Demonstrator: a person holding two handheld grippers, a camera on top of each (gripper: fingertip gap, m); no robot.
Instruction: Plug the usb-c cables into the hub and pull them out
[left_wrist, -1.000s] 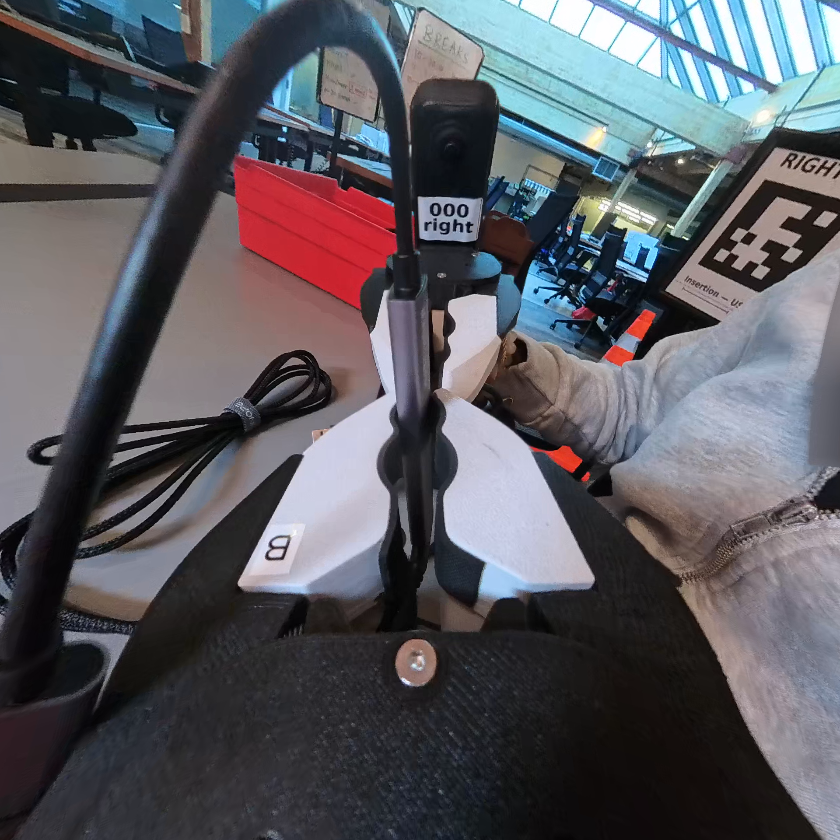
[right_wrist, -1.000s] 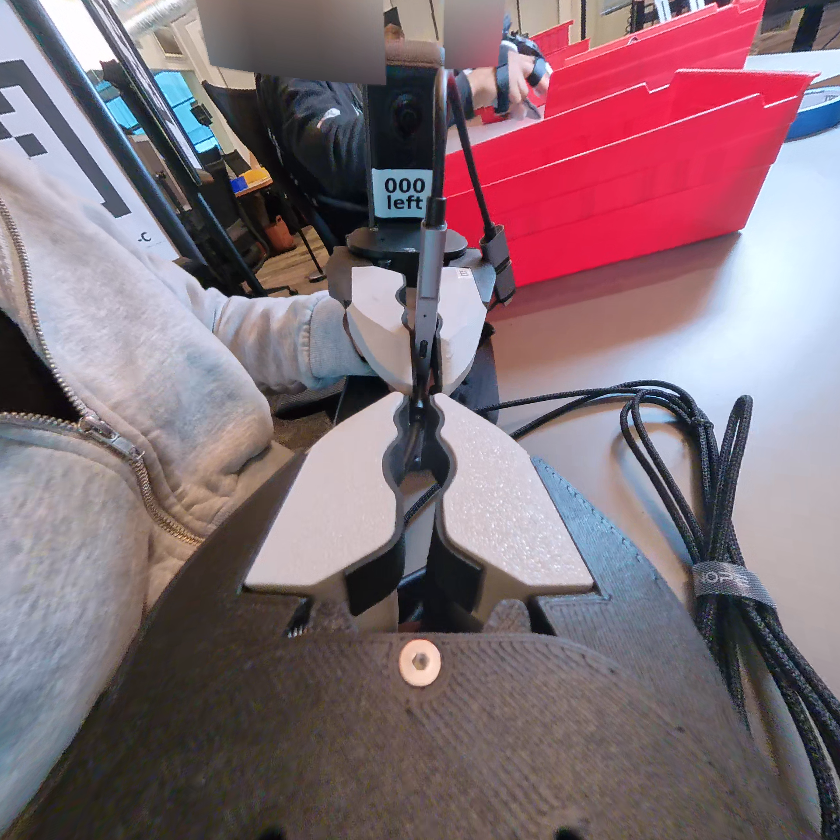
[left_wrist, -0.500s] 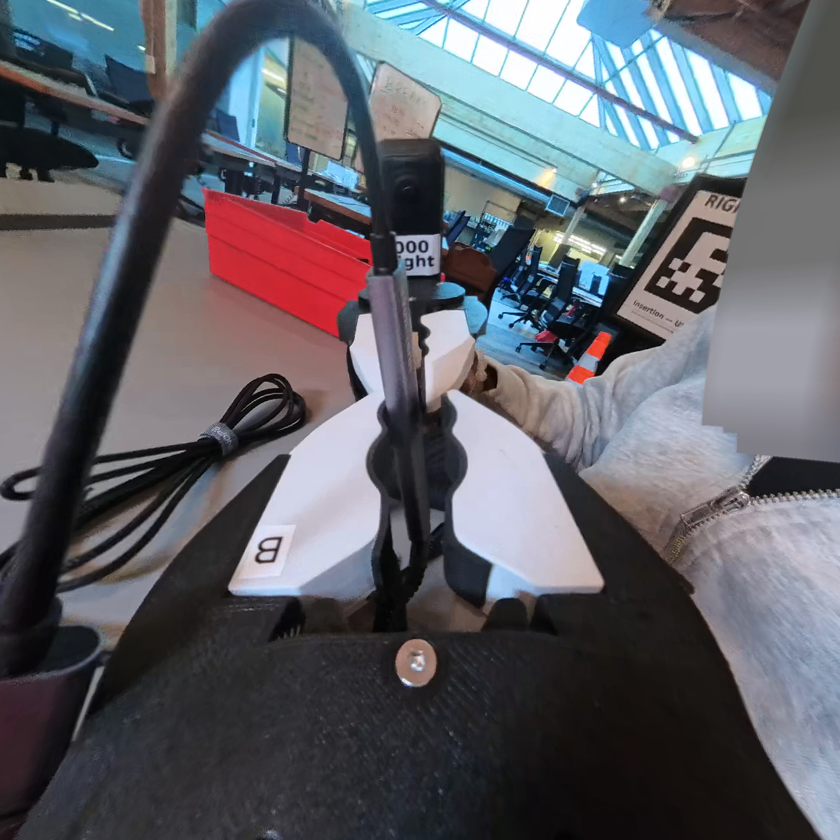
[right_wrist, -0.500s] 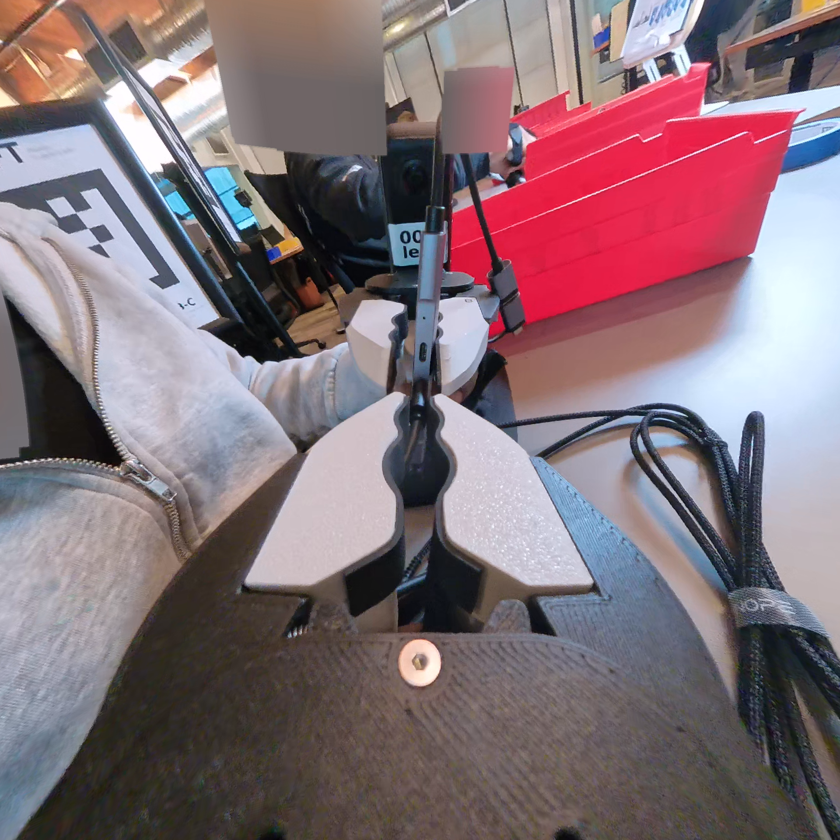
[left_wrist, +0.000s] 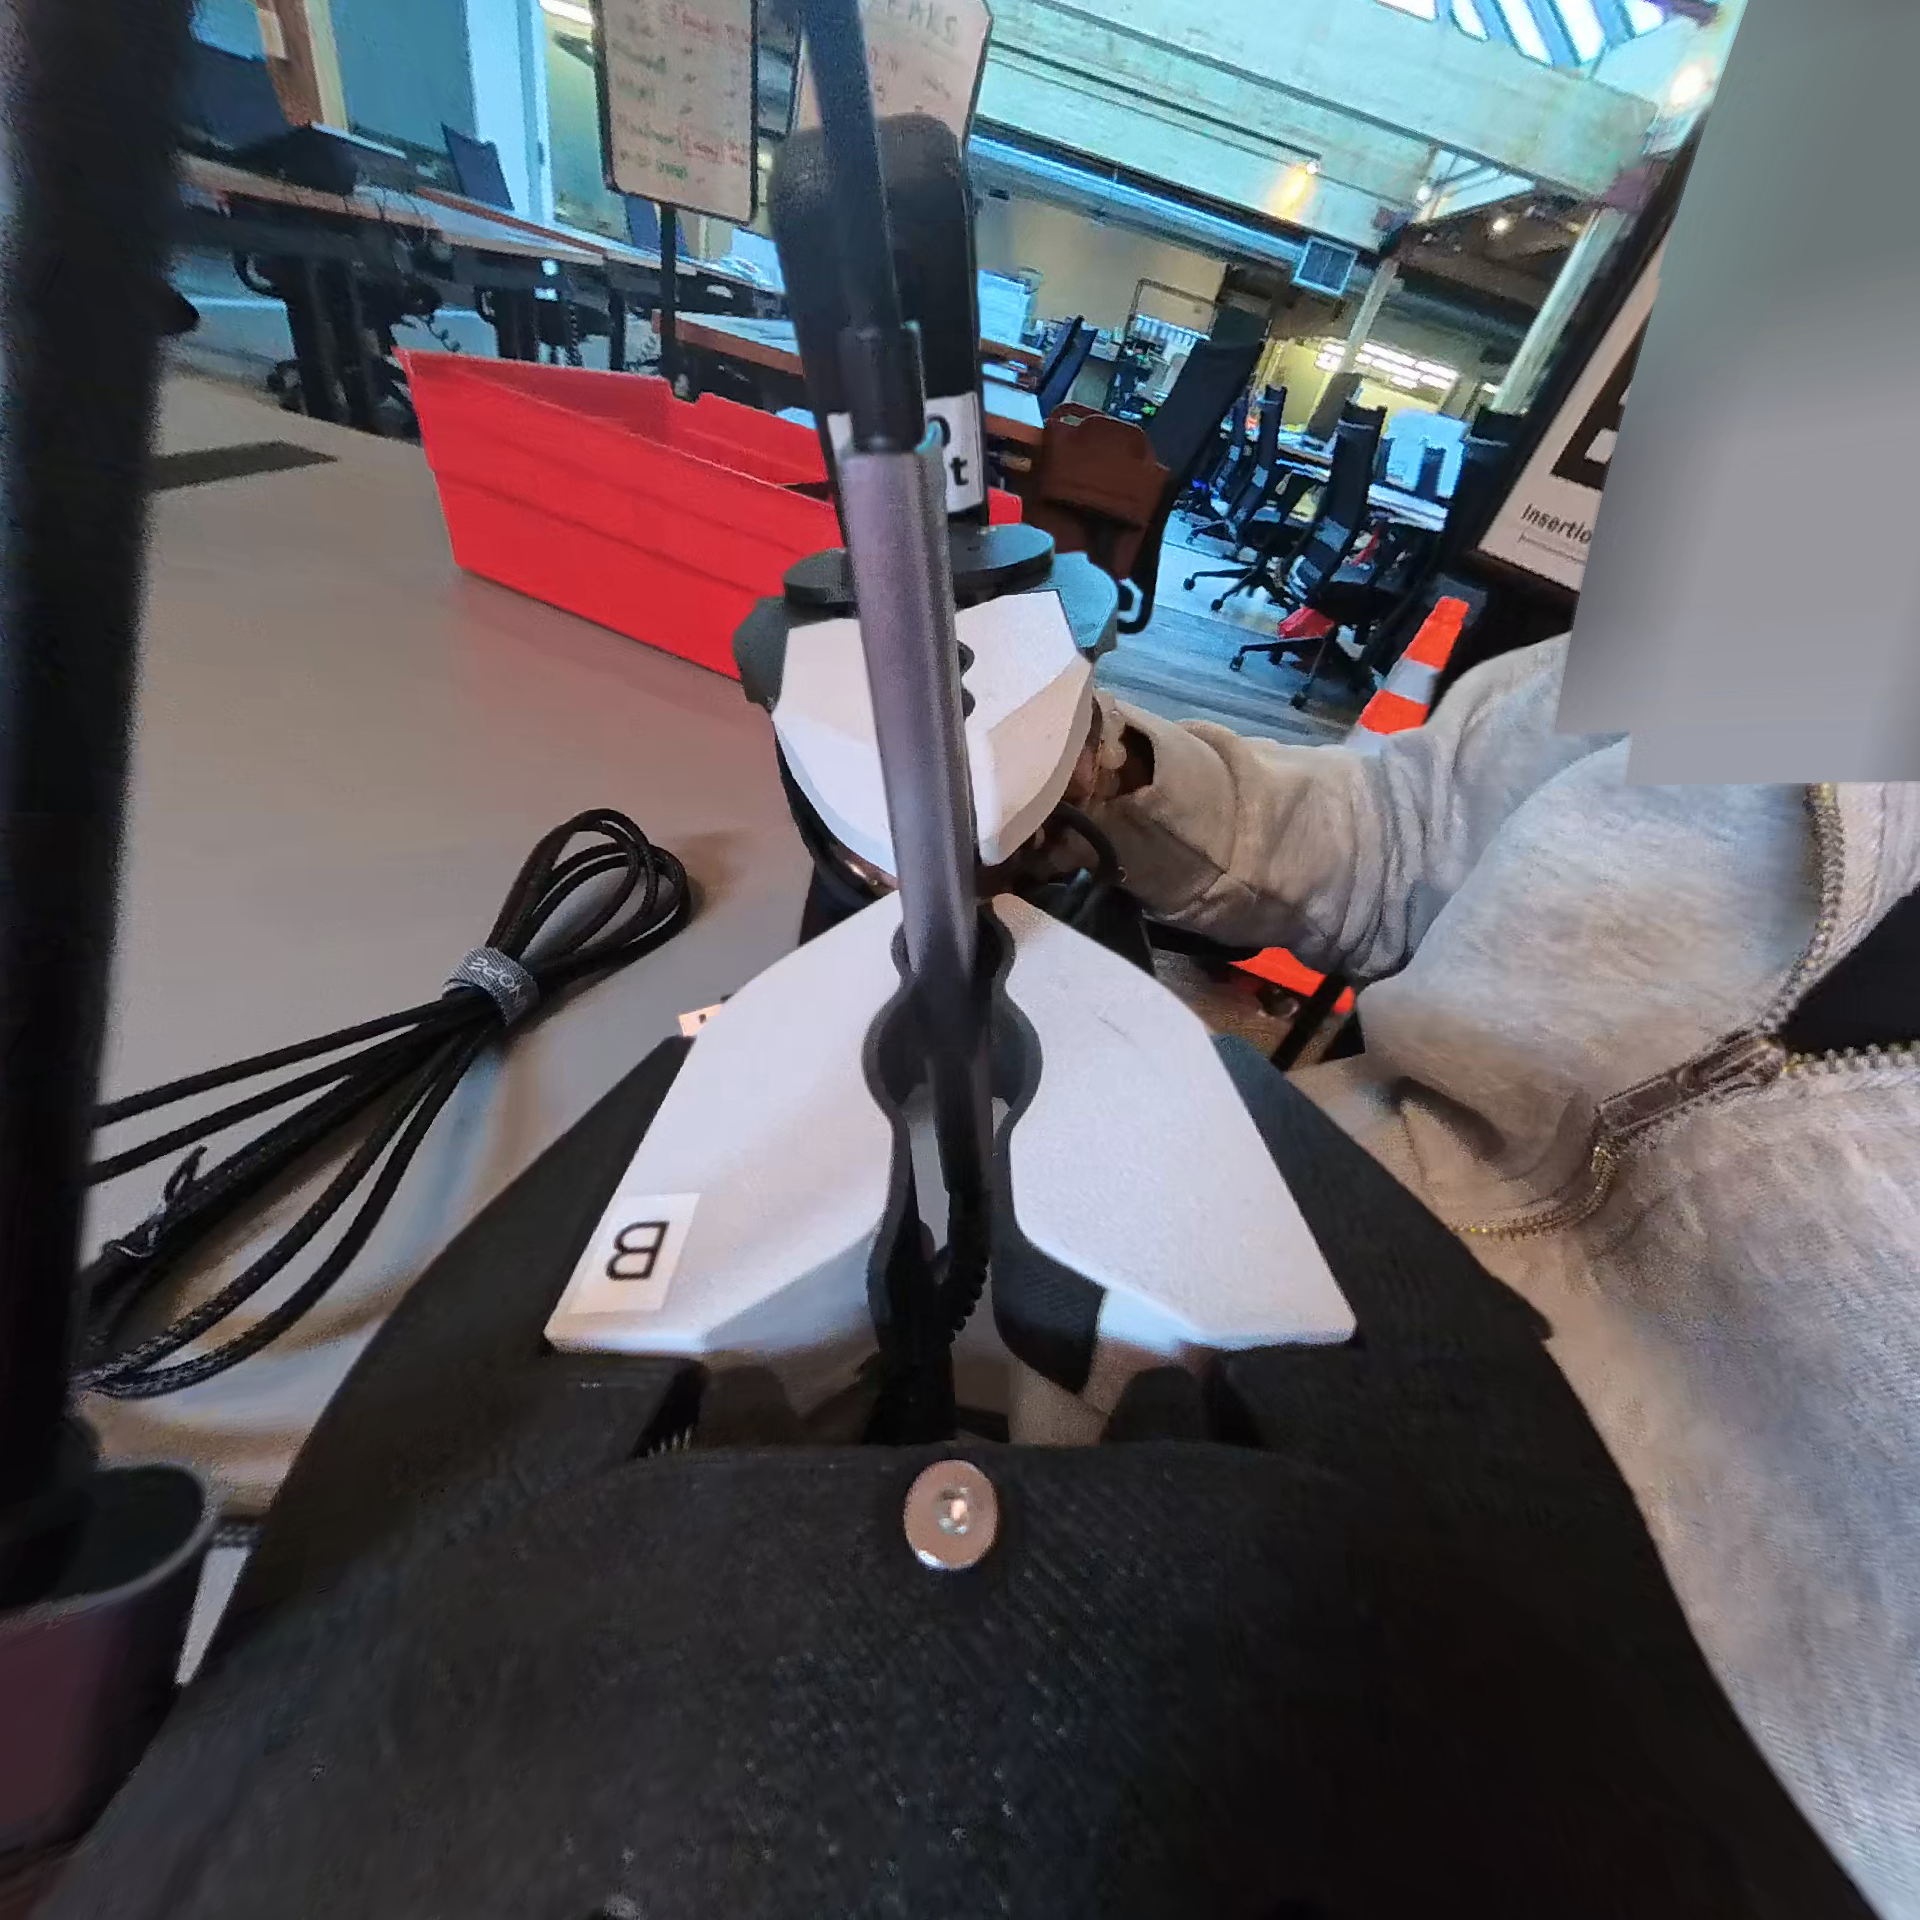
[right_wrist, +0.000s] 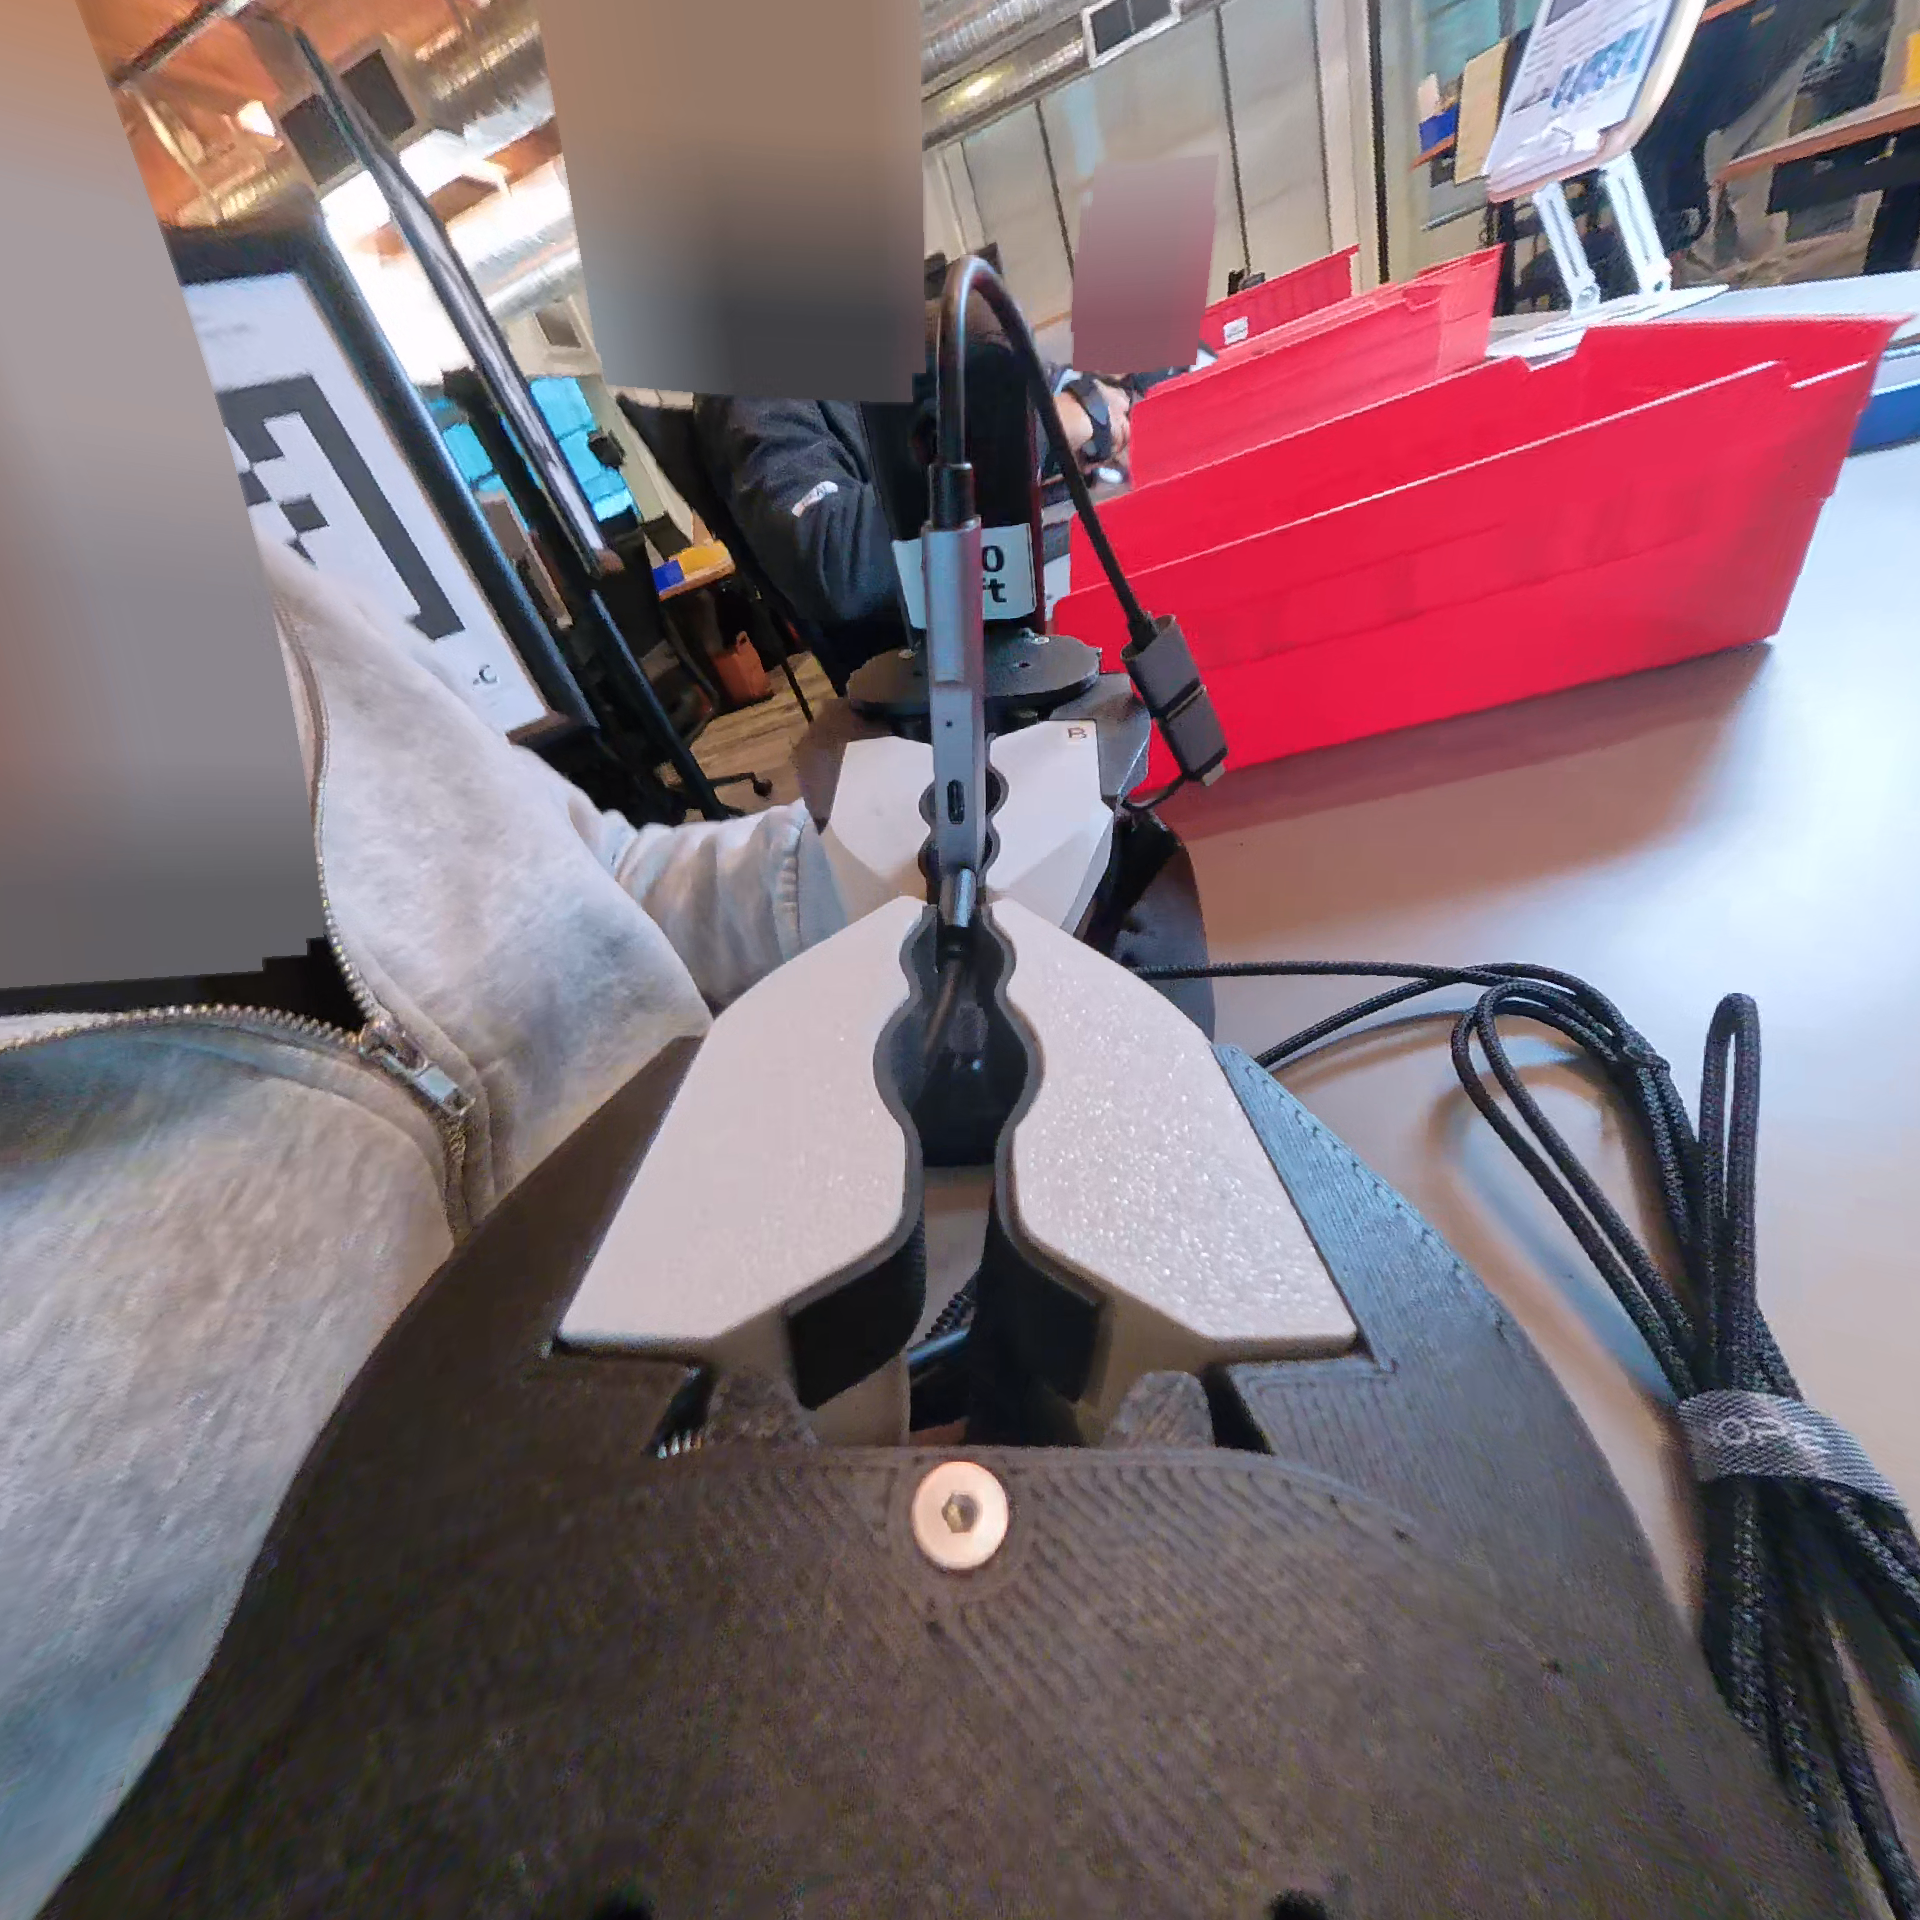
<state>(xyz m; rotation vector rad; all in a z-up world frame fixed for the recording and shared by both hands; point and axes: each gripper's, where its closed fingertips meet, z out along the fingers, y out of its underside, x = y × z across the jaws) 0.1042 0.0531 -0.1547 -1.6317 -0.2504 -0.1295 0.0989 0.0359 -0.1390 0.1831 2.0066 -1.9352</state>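
Hub (right_wrist: 954, 727), a slim grey metal bar, stands upright in the air between both grippers. It looks light, stiff and smooth, so best held by its flat sides. The left gripper (left_wrist: 940, 935) is clamped on its lower end. The right gripper (right_wrist: 956, 914) pinches the cable plug (right_wrist: 958, 904) seated in the hub's bottom. Spare bundled cable (left_wrist: 499, 987) lies on the table (left_wrist: 312, 727), left.

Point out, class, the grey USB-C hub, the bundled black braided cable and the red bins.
grey USB-C hub (right_wrist: 954, 717): right wrist view, its narrow side above the empty port.
bundled black braided cable (left_wrist: 561, 935): left wrist view, strands above its strap.
red bins (right_wrist: 1455, 561): right wrist view, front wall.
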